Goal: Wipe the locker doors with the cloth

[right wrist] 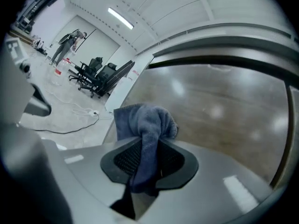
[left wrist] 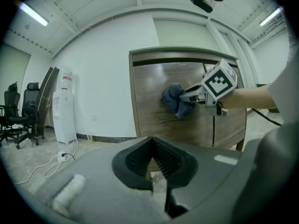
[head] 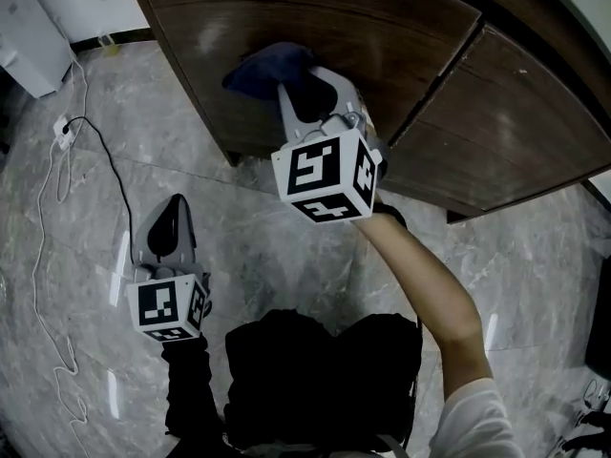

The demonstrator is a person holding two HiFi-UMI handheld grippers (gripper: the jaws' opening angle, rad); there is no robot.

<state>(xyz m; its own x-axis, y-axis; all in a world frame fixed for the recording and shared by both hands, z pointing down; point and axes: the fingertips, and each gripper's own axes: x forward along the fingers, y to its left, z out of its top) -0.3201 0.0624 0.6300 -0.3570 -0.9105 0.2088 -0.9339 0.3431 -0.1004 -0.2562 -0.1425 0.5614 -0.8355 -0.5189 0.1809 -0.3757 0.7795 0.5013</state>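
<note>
Right gripper (right wrist: 148, 160): my jaws clamp bunched blue cloth (right wrist: 145, 120)
Left gripper (left wrist: 152, 164): jaws together, empty
Wiping: I'd press flat against brown wooden door (right wrist: 224, 106)

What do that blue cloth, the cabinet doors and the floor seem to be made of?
Cloth: soft, fluffy pile, likely microfibre or terry. Locker door: dark wood-grain, semi-gloss with light reflections; veneer or laminate, can't tell. Floor: grey, veined, glossy; marble or marble-look tile.

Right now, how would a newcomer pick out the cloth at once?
Find the dark brown wooden locker. Against its left door, the cloth is the bunched dark blue wad pinched in the right gripper. It is the only soft thing there.
</note>
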